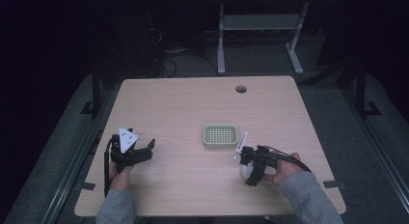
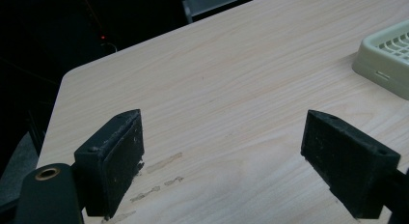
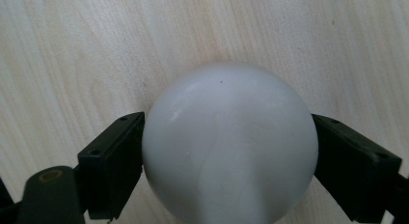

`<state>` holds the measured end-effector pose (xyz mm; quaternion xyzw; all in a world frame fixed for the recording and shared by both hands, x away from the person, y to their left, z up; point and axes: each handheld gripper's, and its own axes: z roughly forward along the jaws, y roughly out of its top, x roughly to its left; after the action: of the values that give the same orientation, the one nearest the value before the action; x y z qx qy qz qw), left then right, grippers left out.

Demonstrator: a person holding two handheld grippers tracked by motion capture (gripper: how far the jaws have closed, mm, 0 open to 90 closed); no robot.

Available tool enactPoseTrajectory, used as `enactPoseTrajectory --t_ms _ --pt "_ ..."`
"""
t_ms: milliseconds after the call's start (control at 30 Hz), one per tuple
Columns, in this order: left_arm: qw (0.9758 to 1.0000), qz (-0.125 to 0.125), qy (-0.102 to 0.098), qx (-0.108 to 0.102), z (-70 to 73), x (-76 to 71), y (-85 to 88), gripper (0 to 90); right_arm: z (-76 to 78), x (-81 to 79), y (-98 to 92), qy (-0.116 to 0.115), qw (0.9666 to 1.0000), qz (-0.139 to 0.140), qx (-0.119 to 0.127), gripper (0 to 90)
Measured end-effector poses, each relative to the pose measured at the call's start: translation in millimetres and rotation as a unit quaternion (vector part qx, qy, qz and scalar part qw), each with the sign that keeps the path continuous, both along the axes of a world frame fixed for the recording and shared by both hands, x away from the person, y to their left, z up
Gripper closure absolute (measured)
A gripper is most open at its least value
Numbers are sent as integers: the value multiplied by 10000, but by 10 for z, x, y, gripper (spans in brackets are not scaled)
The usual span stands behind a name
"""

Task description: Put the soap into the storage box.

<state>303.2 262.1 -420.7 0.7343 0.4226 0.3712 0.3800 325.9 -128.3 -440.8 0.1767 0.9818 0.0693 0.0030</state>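
The wooden table (image 1: 193,108) takes up most of the scene, pale and bare over nearly all its top, with a small round cable hole (image 1: 240,89) near its far edge. I take the pale green basket (image 1: 220,135) as my landmark: it is a shallow rectangular tray with a slotted floor, sitting on the table a little right of centre.

Behind the basket, beyond the far edge of the table, a second table's grey metal frame (image 1: 260,35) stands on the dark floor.

To the left of the basket and somewhat nearer the person, well apart from it, the left gripper (image 1: 149,147) hangs just above the wood in the person's left hand (image 1: 118,175), a grey three-cornered plate on its top. In the left gripper view its two black jaws stand wide apart with only bare tabletop between them, and the basket's corner (image 2: 386,55) shows ahead at the right.

Nearer the person than the basket, off its right front corner, the right gripper (image 1: 248,173) points down at the table, held in the person's right hand (image 1: 284,172), grey sleeve behind it.

Smallest is the white ball (image 3: 229,147). It lies on the table just in front of the basket's right end, and in the right gripper view the black jaws press against its two sides, gripping it. From above, the ball (image 1: 245,171) peeks out pale under the gripper.
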Motion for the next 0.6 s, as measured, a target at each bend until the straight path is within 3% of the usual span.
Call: enactPoseTrajectory --t_ms 600 --pt "10000 -5 -11 -8 -1 1 -1 148 -11 -11 17 0 9999 64 -102 230"
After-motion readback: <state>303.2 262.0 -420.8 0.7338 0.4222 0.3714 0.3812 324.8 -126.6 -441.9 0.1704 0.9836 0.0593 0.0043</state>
